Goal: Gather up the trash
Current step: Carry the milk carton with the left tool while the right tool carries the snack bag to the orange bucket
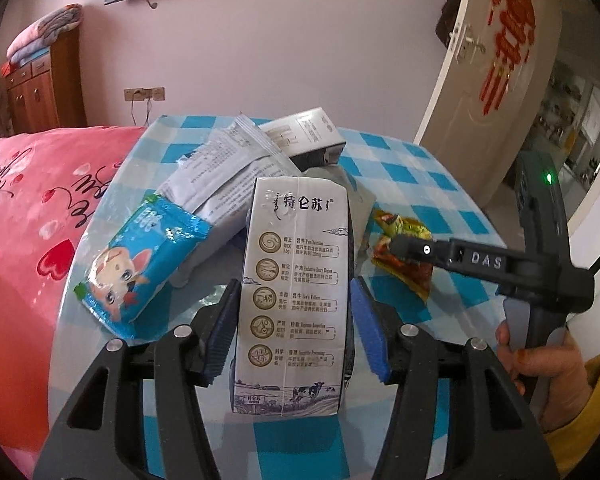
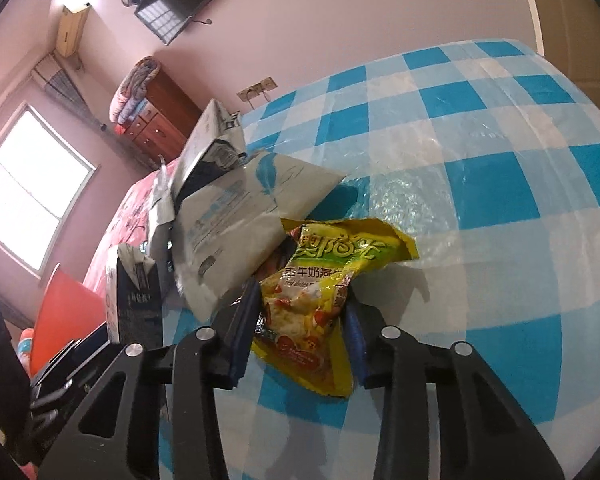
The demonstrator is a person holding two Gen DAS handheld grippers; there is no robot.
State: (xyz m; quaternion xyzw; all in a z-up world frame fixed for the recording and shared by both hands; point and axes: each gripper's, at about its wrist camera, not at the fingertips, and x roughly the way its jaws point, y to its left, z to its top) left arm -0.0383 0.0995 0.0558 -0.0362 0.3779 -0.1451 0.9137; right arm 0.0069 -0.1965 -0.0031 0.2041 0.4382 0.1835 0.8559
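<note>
A white milk carton [image 1: 296,280] stands upright on the checked table, and my left gripper [image 1: 296,332] is shut on its lower half, a blue pad against each side. The carton [image 2: 134,292] also shows at the left of the right wrist view. A yellow and red snack wrapper [image 2: 312,292] lies crumpled on the cloth. My right gripper [image 2: 300,332] is shut on it, pads pinching both edges. In the left wrist view one black finger [image 1: 452,254] of that gripper reaches onto the wrapper [image 1: 404,276].
A blue cartoon snack packet [image 1: 140,268], grey-white pouches [image 1: 228,168] and a small box [image 1: 308,136] lie piled behind the carton. The blue-and-white checked tablecloth [image 2: 480,160] lies bare to the right. A pink bed [image 1: 28,208] borders the left, a door [image 1: 500,80] stands beyond. A hand [image 1: 548,364] holds the right gripper.
</note>
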